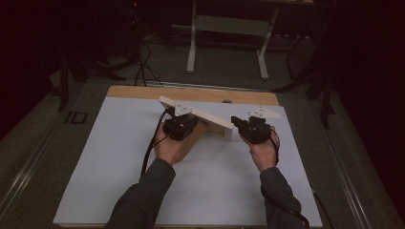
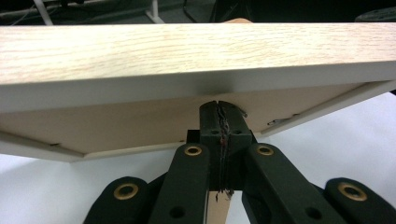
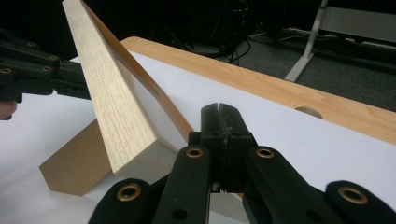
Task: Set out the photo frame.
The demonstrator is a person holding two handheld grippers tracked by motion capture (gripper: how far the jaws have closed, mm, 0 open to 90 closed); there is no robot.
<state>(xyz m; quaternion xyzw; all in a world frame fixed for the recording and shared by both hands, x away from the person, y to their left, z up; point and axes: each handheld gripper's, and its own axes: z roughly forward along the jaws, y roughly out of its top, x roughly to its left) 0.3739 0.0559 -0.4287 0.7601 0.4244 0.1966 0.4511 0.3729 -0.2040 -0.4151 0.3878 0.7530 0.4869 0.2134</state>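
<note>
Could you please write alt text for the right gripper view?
A wooden photo frame stands tilted on its cardboard stand on the white table. The right tongs are shut in the foreground, and the left tongs reach the frame from behind.

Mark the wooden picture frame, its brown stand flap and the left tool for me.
wooden picture frame point(image 3: 116, 119), right gripper view, on its light wood-grain side.
brown stand flap point(image 3: 77, 163), right gripper view, on its flat face resting on the table.
left tool point(image 2: 220, 116), left gripper view, at the closed jaw tips.
</note>
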